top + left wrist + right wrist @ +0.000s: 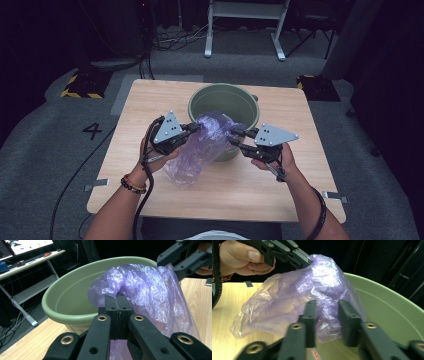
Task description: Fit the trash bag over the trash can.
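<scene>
At the centre of the high view a purple plastic bag hangs from the near rim of a green bucket down onto the wooden table. The left gripper, at centre left, has its jaws pressed together on a fold of the bag's top. The right gripper, at centre right, has its jaws apart around the bag's other side, not pinching it.
</scene>
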`<state>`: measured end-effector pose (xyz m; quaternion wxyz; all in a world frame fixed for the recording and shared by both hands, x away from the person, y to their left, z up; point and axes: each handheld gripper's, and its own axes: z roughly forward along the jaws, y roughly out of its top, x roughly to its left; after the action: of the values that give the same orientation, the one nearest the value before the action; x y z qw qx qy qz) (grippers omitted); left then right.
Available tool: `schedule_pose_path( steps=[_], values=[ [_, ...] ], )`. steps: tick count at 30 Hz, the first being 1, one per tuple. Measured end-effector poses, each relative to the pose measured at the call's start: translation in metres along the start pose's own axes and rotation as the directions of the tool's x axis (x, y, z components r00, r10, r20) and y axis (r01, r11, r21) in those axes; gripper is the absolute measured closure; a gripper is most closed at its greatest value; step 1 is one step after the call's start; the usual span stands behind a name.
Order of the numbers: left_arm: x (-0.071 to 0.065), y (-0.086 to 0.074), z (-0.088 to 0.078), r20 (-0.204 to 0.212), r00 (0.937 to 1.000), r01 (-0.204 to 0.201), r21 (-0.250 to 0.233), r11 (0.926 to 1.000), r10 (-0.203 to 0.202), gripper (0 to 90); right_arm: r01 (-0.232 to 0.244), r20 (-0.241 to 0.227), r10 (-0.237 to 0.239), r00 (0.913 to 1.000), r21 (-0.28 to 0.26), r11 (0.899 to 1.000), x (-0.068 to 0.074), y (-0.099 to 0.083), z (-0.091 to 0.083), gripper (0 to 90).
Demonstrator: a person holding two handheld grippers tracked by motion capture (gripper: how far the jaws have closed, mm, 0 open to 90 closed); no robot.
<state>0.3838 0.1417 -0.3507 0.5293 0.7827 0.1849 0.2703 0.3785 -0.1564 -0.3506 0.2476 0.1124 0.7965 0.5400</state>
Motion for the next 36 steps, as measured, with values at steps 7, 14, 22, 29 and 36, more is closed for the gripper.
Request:
schedule_pose_path(
  steps=[7, 14, 22, 29, 36],
  values=[
    [0.004, 0.000, 0.000, -0.001, 0.9999, 0.015, -0.010, 0.9998, -0.015, 83.9, -0.051, -0.011, 0.051, 0.9986, -0.028, 0.998, -0.013, 0.004, 0.001, 89.1],
    [0.007, -0.001, -0.003, 0.007, 0.9989, 0.047, -0.021, 0.9987, -0.047, 61.2, -0.111, 0.046, 0.112, 0.9926, -0.022, 0.994, -0.030, 0.005, 0.002, 90.0],
    [0.011, -0.009, -0.007, 0.035, 0.9935, 0.109, -0.029, 0.9936, -0.108, 26.4, -0.194, 0.120, 0.190, 0.9744, 0.015, 0.981, -0.056, 0.000, 0.009, 90.0],
    [0.003, -0.013, -0.007, 0.132, 0.9892, 0.067, -0.032, 0.9972, -0.063, 23.2, -0.218, 0.176, 0.204, 0.9631, 0.067, 0.974, -0.069, -0.003, 0.017, 90.0],
    [-0.013, -0.005, 0.000, 0.197, 0.9801, -0.012, -0.046, 0.9989, 0.021, 23.2, -0.212, 0.202, 0.190, 0.9608, 0.093, 0.973, -0.071, -0.006, 0.021, 90.0]
  ],
)
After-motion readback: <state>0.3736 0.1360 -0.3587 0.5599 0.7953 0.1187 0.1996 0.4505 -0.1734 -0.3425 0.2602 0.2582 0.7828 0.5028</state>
